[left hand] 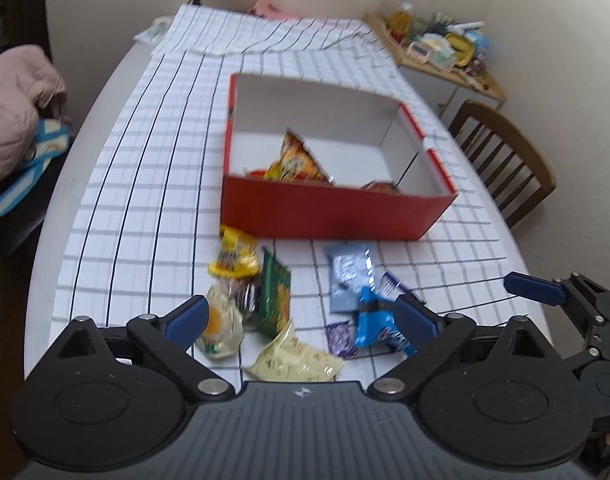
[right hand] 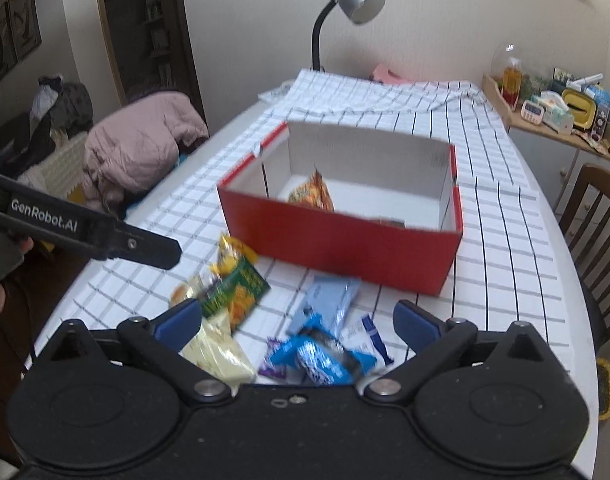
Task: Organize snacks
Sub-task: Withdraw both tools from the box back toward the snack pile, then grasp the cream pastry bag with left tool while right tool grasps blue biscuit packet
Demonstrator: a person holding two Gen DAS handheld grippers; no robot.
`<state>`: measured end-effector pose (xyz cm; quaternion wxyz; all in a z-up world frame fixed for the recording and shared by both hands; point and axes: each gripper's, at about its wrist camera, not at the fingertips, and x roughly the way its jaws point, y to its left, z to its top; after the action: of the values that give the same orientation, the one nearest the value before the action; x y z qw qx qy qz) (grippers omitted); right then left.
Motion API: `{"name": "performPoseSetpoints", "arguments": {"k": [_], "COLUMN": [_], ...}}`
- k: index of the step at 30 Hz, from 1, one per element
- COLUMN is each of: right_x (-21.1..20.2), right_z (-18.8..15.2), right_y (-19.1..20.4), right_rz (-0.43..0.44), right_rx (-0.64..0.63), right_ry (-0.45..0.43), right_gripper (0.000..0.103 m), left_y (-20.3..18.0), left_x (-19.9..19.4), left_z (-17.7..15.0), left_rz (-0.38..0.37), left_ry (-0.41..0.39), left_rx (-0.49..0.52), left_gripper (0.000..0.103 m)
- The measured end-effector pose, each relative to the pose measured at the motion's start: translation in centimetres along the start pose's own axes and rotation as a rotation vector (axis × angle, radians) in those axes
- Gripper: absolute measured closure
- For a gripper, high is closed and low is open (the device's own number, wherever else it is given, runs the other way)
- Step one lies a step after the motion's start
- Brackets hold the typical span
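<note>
Both grippers low over loose snacks (right hand: 305,332), pointed at red box (right hand: 337,248). Left gripper (left hand: 301,316) fingers spread, holding nothing; right gripper (right hand: 297,320) likewise released, w/ blue pack (right hand: 321,360) between fingers.

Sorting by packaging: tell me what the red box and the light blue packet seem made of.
Red box: likely matte cardboard, with folded corners and plain white inner walls. Light blue packet: apparently glossy plastic or foil film, shown by crinkles and bright glints.

The red box (left hand: 329,216) front wall hides most of its snacks — only an orange packet (left hand: 295,160) peeks out, blurred.
</note>
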<state>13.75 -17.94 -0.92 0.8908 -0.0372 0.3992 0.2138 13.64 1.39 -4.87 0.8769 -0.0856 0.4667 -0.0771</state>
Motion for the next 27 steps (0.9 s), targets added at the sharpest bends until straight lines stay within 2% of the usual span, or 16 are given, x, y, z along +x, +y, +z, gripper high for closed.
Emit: {"name": "performPoseSetpoints", "arguments": {"k": [9,17,23,27], "right_x": [3.3,6.7,8.7,9.7], "right_z": [-2.2,-3.2,-3.0,-2.7], "right_y": [-0.9,-0.9,-0.6,-0.4], "right_rz": [-0.008,0.019,0.037,0.061], "right_rx": [-0.084,-0.224,-0.342,-0.403], "right_ry": [0.098,0.181,0.206,0.221], "right_gripper": [0.004,0.01,0.017,0.022], "left_y": [-0.1,0.1,1.4,1.7], "left_x": [4.3,8.0,10.0,10.9], "left_z": [-2.3,-3.8,-4.2,-4.4], "left_rz": [0.064,0.154,0.176,0.166], "left_ry": [0.122,0.182,0.237,0.265], "left_rx": [-0.068,-0.152,-0.273,-0.326], "left_gripper": [0.004,0.004,0.004,0.004]}}
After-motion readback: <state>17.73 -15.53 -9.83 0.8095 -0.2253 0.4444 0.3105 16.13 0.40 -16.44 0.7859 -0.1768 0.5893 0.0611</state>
